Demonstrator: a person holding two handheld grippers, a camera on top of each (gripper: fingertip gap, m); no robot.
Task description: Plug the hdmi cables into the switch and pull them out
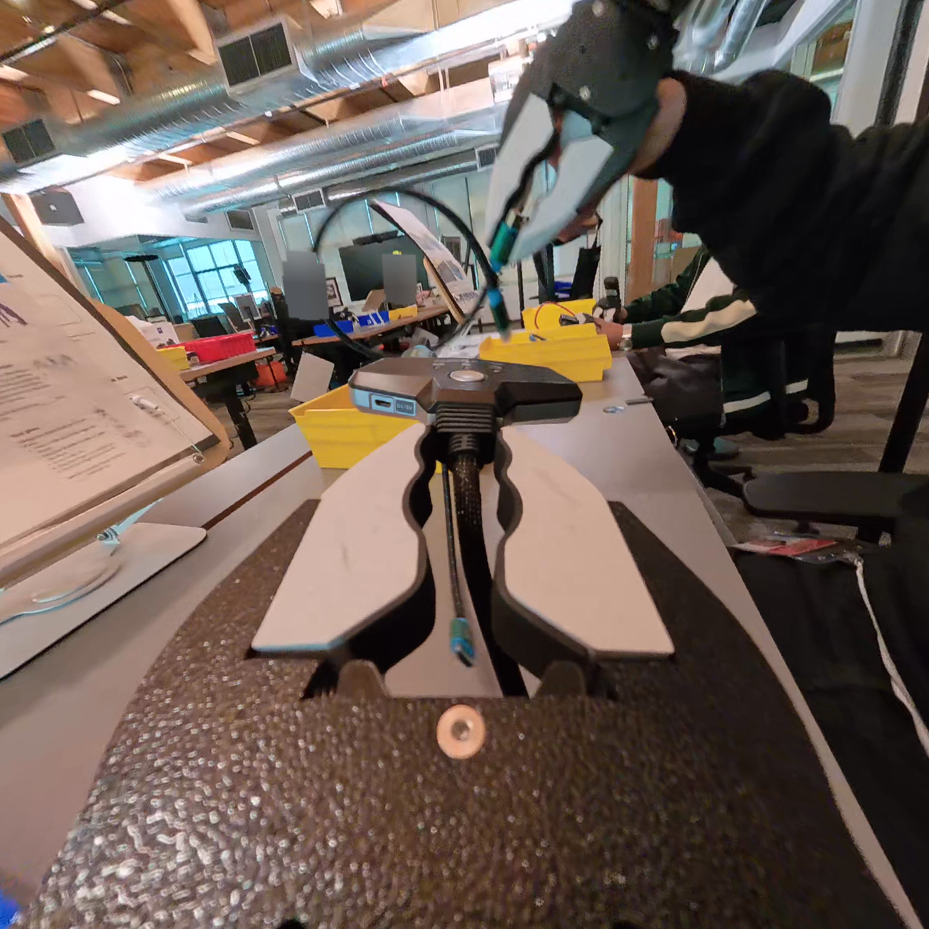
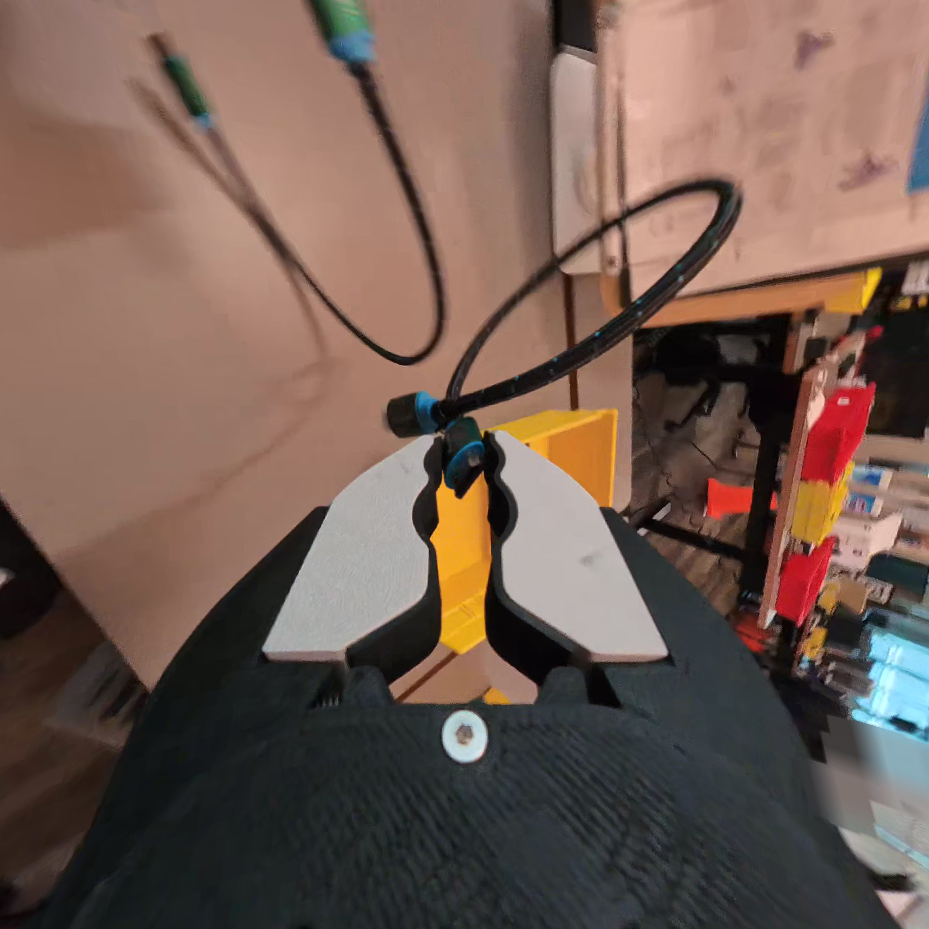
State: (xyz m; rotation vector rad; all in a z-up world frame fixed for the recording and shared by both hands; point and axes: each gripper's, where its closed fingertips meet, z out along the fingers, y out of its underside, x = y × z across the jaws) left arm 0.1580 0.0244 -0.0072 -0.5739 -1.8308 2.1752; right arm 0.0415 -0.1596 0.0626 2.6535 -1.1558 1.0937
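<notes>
Left claw (image 1: 461, 442) is closed on the ribbed strain relief of the switch's thick braided lead (image 1: 470, 507), which runs back between its fingers. It steadies the HDMI switch (image 1: 465, 389) from the near side. The switch rests on the grey bench (image 1: 618, 452), just this side of two yellow bins (image 1: 347, 432), with a side port facing near-left.

Right claw (image 2: 462, 452), seen high and far right in the left wrist view, is clamped on a green-and-blue plug (image 2: 460, 465) of a thin black HDMI cable (image 2: 603, 301). The plug is held in the air, well above the switch and not in any port. The cable loops out from the plug; in the right wrist view two more green plugs (image 2: 347, 25) lie on the bench. A thin cable end with a blue tip (image 1: 460, 641) lies between the left claw's fingers, beside the thick lead.

Judgement: the cable is out of the switch; whether this is before insertion or after removal cannot be told.

Risks:
- Plug sits skewed in the right claw; a misaligned approach could jam or bend the connector.
- Stiff cable loop may twist the plug within the grip.
- Left claw holds only the lead, so insertion force could pivot or slide the switch.
- Right view is blurred; port alignment is hard to confirm.
</notes>
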